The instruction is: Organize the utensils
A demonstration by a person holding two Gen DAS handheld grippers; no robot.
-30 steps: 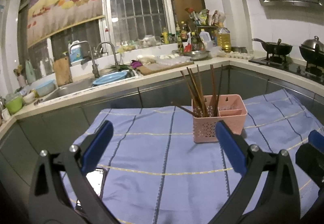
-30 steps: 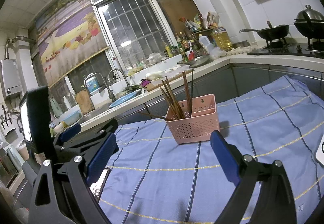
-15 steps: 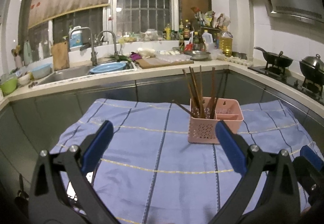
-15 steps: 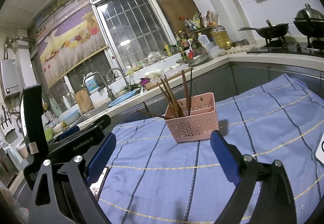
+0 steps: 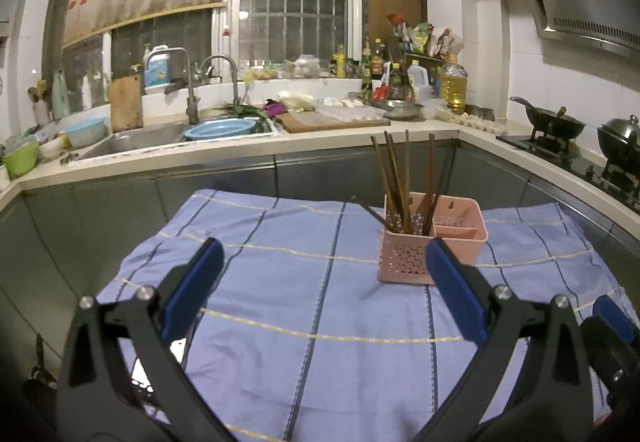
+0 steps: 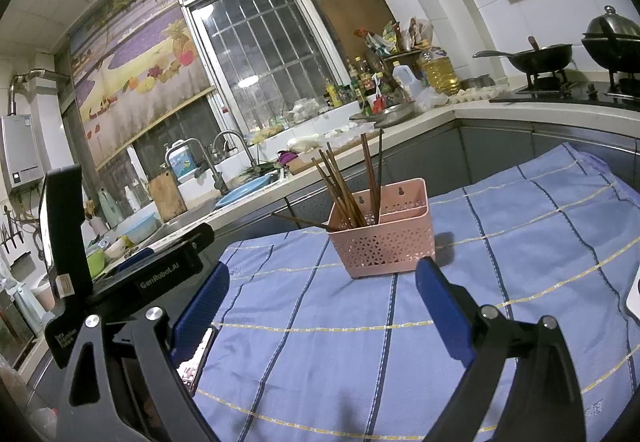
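Note:
A pink perforated utensil basket (image 5: pixel 416 258) stands on a blue striped cloth (image 5: pixel 312 314) and also shows in the right wrist view (image 6: pixel 384 242). Several dark wooden chopsticks (image 5: pixel 396 182) stand in its left compartment (image 6: pixel 344 186); its right compartment looks empty. One chopstick (image 6: pixel 300 221) leans out low to the left. My left gripper (image 5: pixel 324 282) is open and empty, above the cloth in front of the basket. My right gripper (image 6: pixel 320 298) is open and empty, also short of the basket. The left gripper's body (image 6: pixel 160 274) shows at the left of the right wrist view.
A phone (image 6: pixel 196 358) lies on the cloth's left edge. A white object (image 6: pixel 634 298) lies at the right edge. Behind are a counter with sink (image 5: pixel 140 138), blue basin (image 5: pixel 220 128), cutting board (image 5: pixel 332 118), bottles and a stove with wok (image 5: pixel 556 122).
The left wrist view has risen and levelled, so the basket sits lower and farther. The left gripper's body has tilted in the right wrist view. The right gripper barely moved.

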